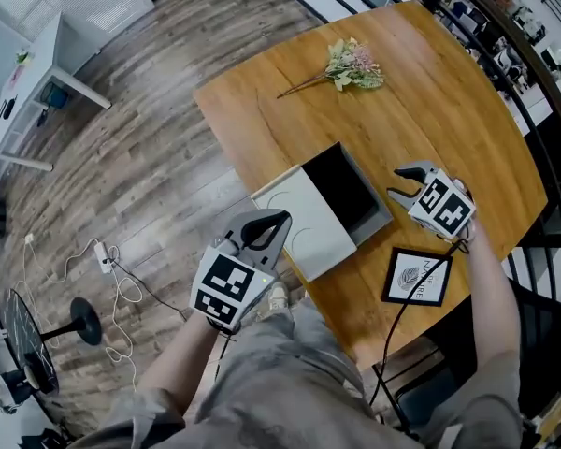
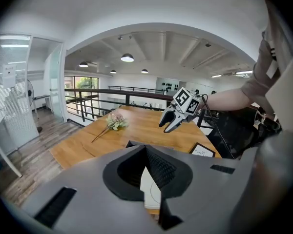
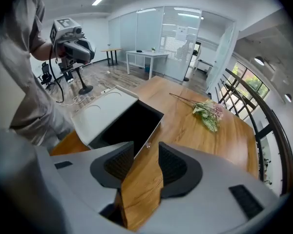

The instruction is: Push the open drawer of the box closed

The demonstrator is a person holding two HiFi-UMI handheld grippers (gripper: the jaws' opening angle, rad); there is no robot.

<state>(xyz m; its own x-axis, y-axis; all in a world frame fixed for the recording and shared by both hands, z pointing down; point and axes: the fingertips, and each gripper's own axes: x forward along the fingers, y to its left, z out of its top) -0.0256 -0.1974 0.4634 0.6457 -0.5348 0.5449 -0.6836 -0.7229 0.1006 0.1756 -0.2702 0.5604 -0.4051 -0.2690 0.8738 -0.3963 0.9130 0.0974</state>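
A white box (image 1: 299,218) lies near the front edge of the wooden table (image 1: 430,110). Its drawer (image 1: 348,193) is pulled out to the right and shows a black inside. In the right gripper view the drawer (image 3: 131,123) lies just beyond my jaws, its front panel with a small knob nearest. My right gripper (image 1: 399,183) hovers to the right of the drawer front with its fingers apart and only bare table between them (image 3: 145,152). My left gripper (image 1: 267,223) hangs by the box's left end, over the table's edge, with its tips together and nothing held (image 2: 146,152).
A black-framed picture (image 1: 417,276) lies on the table just in front of my right gripper. A sprig of flowers (image 1: 352,65) rests at the far side. Left of the table are wooden floor, cables (image 1: 112,269), a fan base and a white desk (image 1: 28,73).
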